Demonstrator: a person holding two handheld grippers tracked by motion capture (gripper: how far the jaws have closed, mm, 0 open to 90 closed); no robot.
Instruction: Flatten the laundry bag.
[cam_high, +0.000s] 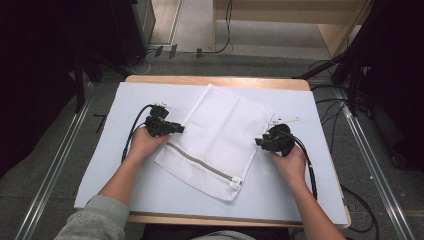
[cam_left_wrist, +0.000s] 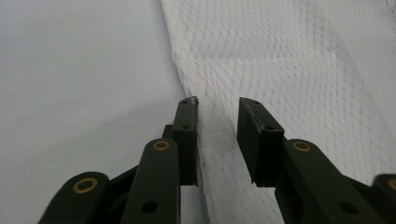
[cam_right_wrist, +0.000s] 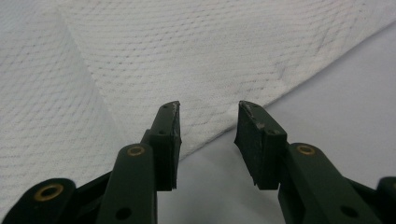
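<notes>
So there's a white mesh laundry bag (cam_high: 217, 142) lying flat in the middle of the frame in the high view, turned at an angle so its zipper (cam_high: 202, 164) runs diagonally along the lower edge, with the white zipper pull (cam_high: 235, 183) down at the lower right corner. It sits on a pale sheet (cam_high: 125, 195) that covers most of the bench (cam_high: 215, 80), whose wood edge peeks out along the top of the frame.

The left claw (cam_high: 179, 129) is at the bag's left edge, left of center in the high view, held in the person's left hand (cam_high: 142, 142) with its cable looping off toward the left. In the left gripper view the left claw (cam_left_wrist: 217, 122) is spread, with the bag's edge running up between the two jaws; the fabric is in the gap, but the pads aren't pressing on it as far as I can see. The mesh fills the upper right of that view and the bare sheet the left.

The right claw (cam_high: 259, 142) is at the bag's right edge, right of center in the high view, in the right hand (cam_high: 290, 162). In the right gripper view the right claw (cam_right_wrist: 208, 125) is also spread, and the bag's edge crosses diagonally just beyond the tips, mesh in the upper left, sheet in the lower right. Nothing pinched there either.
</notes>
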